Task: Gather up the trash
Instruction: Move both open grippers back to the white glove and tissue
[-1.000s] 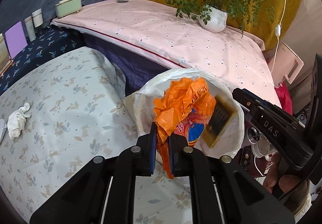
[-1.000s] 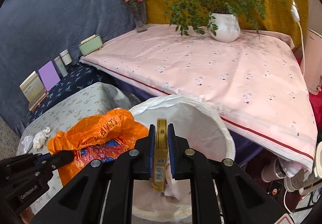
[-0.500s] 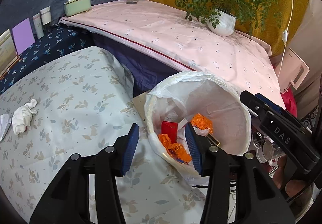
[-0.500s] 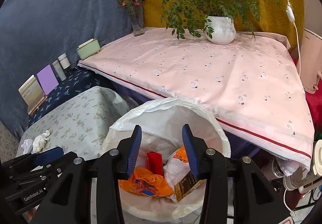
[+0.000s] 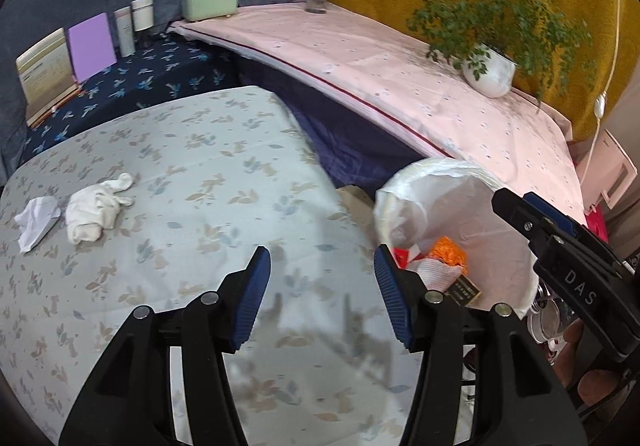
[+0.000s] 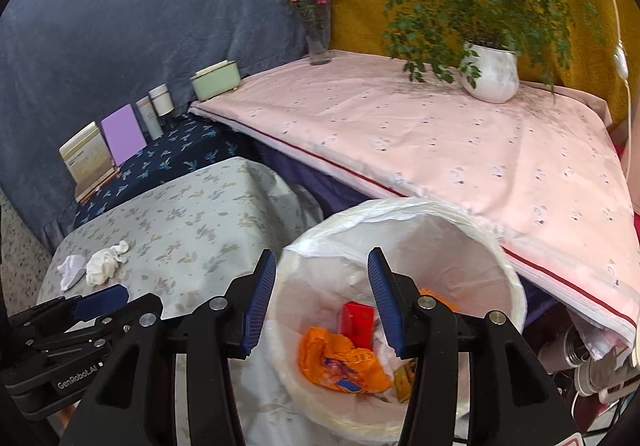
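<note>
both grippers' fingers [image 5: 256,298] spreading, empty; lined bin [image 6: 508,286] beside table holding crumpled tissues [image 5: 96,209].

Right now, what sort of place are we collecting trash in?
Probably a home living area, dressed up with fabrics: low tables under floral and pink cloths, a potted plant and a flower vase against draped backdrops, and a lined waste bin beside the floral cloth table.

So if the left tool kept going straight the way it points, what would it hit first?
Most likely the leaf-print tablecloth, bare between its opening, empty jaws. The left tool points left of the lined bin; depth is unclear.
</note>
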`<state>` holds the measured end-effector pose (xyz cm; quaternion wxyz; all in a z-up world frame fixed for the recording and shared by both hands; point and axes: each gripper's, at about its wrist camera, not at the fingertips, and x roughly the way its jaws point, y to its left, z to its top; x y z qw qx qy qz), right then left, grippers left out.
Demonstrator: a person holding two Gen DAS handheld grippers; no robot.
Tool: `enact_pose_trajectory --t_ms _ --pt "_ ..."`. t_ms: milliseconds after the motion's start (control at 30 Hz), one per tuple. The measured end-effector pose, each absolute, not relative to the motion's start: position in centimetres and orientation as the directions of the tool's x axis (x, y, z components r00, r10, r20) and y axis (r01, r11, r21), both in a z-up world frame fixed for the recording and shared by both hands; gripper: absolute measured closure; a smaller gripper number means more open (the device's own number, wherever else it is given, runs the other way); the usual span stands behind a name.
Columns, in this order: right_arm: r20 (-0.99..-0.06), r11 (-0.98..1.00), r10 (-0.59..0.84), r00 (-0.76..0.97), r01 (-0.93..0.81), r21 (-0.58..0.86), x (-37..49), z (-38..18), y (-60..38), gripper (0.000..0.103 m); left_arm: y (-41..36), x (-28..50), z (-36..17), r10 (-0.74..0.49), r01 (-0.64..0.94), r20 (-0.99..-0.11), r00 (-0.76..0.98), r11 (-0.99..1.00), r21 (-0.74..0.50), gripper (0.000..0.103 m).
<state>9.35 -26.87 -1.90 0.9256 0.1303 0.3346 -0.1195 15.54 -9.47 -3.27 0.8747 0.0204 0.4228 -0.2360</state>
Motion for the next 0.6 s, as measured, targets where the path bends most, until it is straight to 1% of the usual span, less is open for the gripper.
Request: enact_pose_trajectory --t_ms 267,600 --pt "-0.657 0.966 -0.06 0.752 0.209 0.152 12.2 -1.8 -21.2 0.056 -2.5 17.3 -3.9 -0.326 0.319 -0.752 0.573 0.934 -0.161 0.05" --pt "-0.679 0.989 0.05 0.732 0.057 0.134 16.2 -2.4 -11.8 0.056 6.7 19.7 -4.8 -0.22 0.167 -0.756 0.616 0.975 -0.148 0.046"
